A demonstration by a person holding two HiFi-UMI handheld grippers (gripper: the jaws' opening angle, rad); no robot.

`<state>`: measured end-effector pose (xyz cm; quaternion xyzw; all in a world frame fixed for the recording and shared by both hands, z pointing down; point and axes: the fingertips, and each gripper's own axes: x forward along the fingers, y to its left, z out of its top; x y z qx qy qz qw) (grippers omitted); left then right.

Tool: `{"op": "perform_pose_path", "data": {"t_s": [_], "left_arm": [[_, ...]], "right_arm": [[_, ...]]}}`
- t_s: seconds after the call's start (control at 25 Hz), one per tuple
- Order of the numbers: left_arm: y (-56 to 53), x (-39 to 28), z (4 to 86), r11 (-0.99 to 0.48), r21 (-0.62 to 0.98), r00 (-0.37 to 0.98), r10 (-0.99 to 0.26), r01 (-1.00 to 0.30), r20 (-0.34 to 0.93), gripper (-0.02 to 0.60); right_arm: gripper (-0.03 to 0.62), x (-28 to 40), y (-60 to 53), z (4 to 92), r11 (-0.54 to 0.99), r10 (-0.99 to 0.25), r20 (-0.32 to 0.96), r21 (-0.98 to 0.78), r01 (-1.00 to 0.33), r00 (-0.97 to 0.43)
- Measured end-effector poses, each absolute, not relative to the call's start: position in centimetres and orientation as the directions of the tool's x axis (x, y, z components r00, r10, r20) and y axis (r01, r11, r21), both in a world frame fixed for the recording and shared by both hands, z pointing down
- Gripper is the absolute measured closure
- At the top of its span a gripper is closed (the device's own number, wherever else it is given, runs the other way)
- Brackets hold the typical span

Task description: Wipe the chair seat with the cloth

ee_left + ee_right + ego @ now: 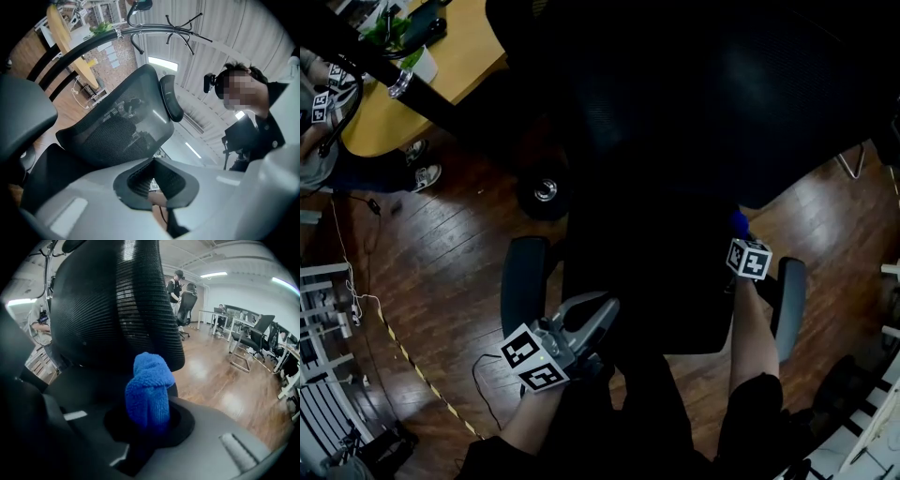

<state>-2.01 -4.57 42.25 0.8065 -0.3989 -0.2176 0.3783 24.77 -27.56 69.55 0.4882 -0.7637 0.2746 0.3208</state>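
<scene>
A black mesh office chair fills the head view, its dark seat (656,281) just below me. My right gripper (741,236) is over the seat's right side, shut on a bunched blue cloth (739,223). In the right gripper view the cloth (149,390) sticks up out of the right gripper (150,420), in front of the mesh backrest (117,305) and above the seat (79,385). My left gripper (602,311) hovers at the seat's front left corner. The left gripper (154,187) points up at the backrest (117,131) and headrest (171,98), jaws together with nothing held.
Grey armrests (523,281) (789,305) flank the seat. A chair caster (546,190) rests on the dark wood floor. A wooden table (441,66) and a seated person's shoe (424,175) are at the upper left. More chairs and desks (253,333) stand far right.
</scene>
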Motion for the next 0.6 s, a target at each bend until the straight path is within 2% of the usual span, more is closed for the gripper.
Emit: {"op": "perform_pose_path", "data": {"t_s": [0.08, 0.16, 0.28, 0.4, 0.6], "left_arm": [[-4.2, -2.3, 41.8, -0.394, 0.785, 0.576, -0.815, -0.479, -0.057, 0.589], [-4.0, -2.9, 41.8, -0.387, 0.787, 0.559, -0.826, -0.480, -0.065, 0.589], [-3.9, -4.0, 42.2, -0.372, 0.791, 0.531, -0.844, -0.486, -0.070, 0.589], [-3.7, -4.5, 42.1, -0.370, 0.787, 0.523, -0.850, -0.493, -0.071, 0.589], [-2.9, -5.0, 41.6, -0.372, 0.789, 0.509, -0.856, -0.489, -0.089, 0.589]], "right_arm": [[0.557, 22.1, -27.2, 68.1, 0.406, -0.585, 0.723, -0.130, -0.904, -0.367], [0.557, 16.5, -26.0, 67.4, 0.494, -0.563, 0.682, -0.175, -0.852, -0.467], [0.557, 6.5, -23.4, 67.7, 0.633, -0.462, 0.652, -0.231, -0.739, -0.601], [0.557, -2.0, -20.4, 68.4, 0.703, -0.342, 0.630, -0.321, -0.634, -0.698], [0.557, -10.3, -16.8, 69.2, 0.771, -0.221, 0.629, -0.356, -0.528, -0.745]]}}
